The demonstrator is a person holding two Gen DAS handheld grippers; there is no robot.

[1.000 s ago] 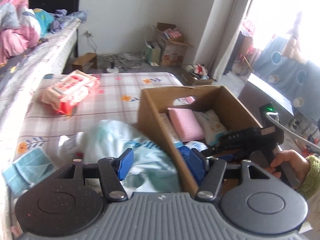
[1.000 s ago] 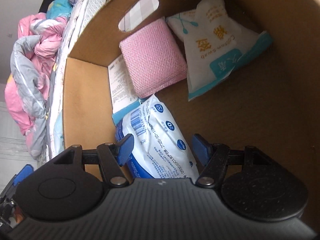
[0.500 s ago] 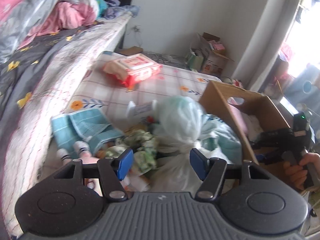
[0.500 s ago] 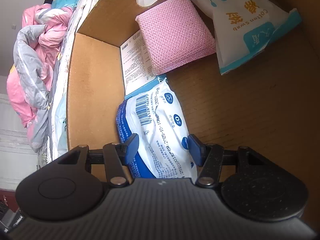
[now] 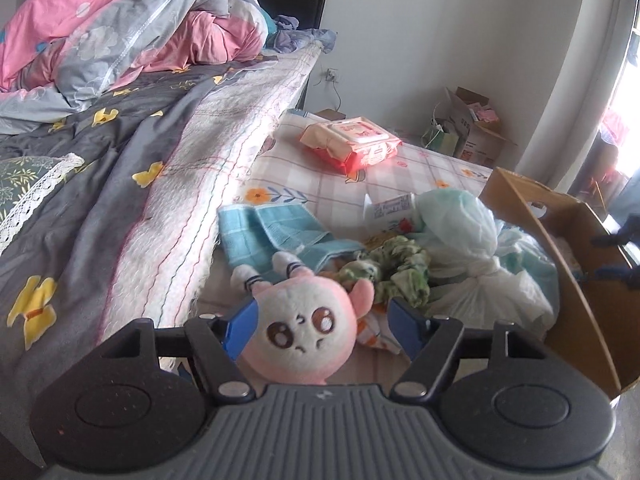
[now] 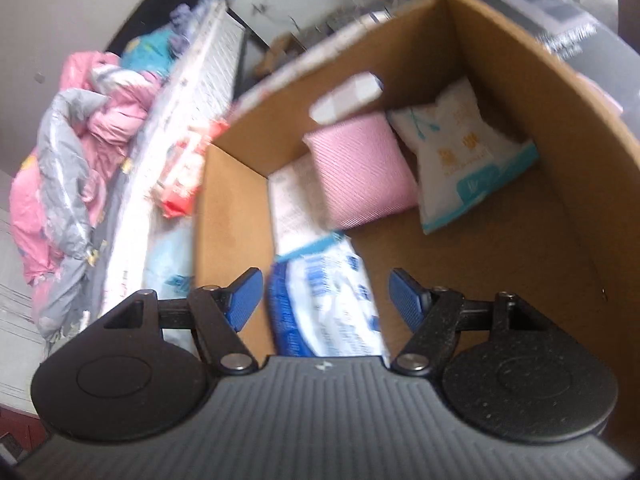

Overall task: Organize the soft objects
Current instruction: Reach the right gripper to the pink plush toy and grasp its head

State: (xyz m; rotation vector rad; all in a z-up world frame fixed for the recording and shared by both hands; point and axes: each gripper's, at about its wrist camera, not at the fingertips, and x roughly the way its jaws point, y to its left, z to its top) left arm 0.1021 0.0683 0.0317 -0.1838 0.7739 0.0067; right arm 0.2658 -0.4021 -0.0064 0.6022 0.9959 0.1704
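A pink plush toy [image 5: 304,332] with a white face lies on the checked mattress [image 5: 320,184], between the fingers of my left gripper [image 5: 324,320]. Those jaws are opening; the left pad sits beside the toy and the right pad stands off it. My right gripper [image 6: 324,296] hangs over the cardboard box [image 6: 460,60], its jaws also opening. Below it, free of both pads, a blue-and-white pack [image 6: 320,312] lies in the box. Also in the box are a pink cloth [image 6: 360,172] and a cotton swab bag [image 6: 460,168].
Behind the toy lie a blue towel [image 5: 272,232], a green scrunchie [image 5: 396,268], a knotted white bag [image 5: 456,220] and a red wipes pack [image 5: 352,144]. The cardboard box [image 5: 560,264] stands to the right. A bed with a grey duvet [image 5: 100,160] rises on the left.
My left gripper swung left from the box, across the pile, to the plush toy, and its jaws widened. My right gripper rose up in the box and spread away from the blue-and-white pack.
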